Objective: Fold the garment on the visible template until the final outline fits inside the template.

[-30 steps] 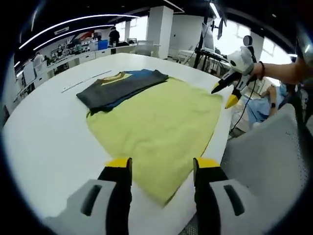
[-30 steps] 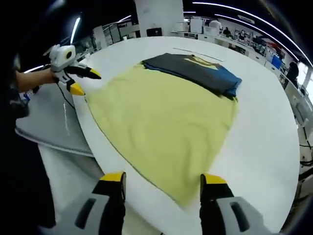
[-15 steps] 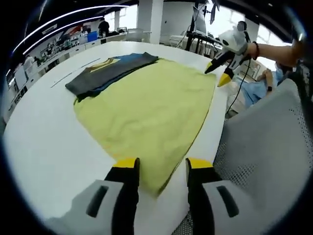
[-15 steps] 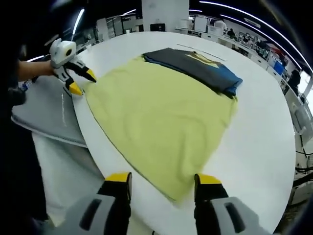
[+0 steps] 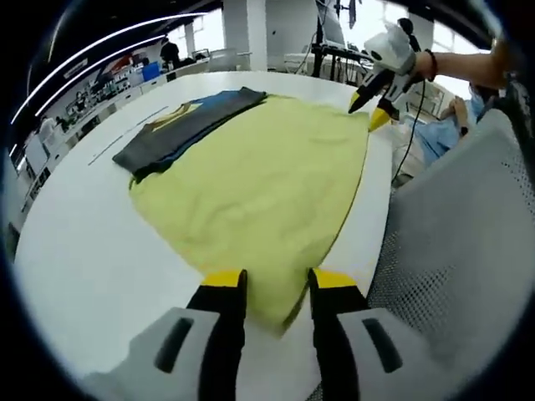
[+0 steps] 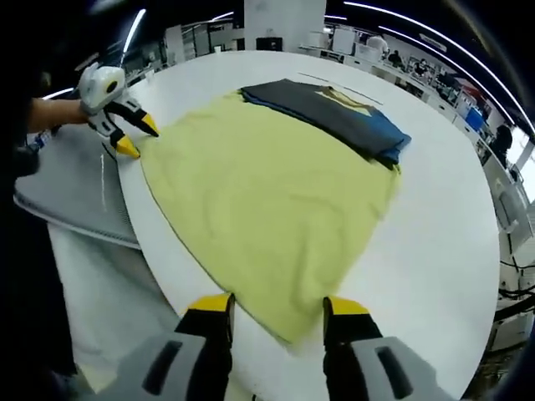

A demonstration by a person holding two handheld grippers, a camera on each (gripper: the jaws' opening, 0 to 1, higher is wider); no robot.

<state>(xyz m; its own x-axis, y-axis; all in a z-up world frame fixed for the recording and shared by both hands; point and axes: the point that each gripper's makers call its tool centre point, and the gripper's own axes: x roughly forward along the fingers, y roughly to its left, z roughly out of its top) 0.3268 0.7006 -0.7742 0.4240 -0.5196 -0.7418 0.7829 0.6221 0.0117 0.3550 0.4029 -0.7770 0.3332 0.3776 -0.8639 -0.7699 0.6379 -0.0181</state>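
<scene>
My left gripper view looks low along my jaws from one near corner of the yellow garment, facing across the white table toward the dark folded garment. My right gripper view looks from the yellow garment's other near corner toward that same dark piece. Both share the whole yellow garment, and each catches my other gripper at its far corner.

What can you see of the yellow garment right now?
The yellow garment is a soft, knit-looking pale yellow-green cloth spread nearly flat on the white table. Its far edge touches a folded dark grey and blue garment. One corner lies between the open jaws of the left gripper, another corner between those of the right gripper; neither is clamped yet.
</scene>
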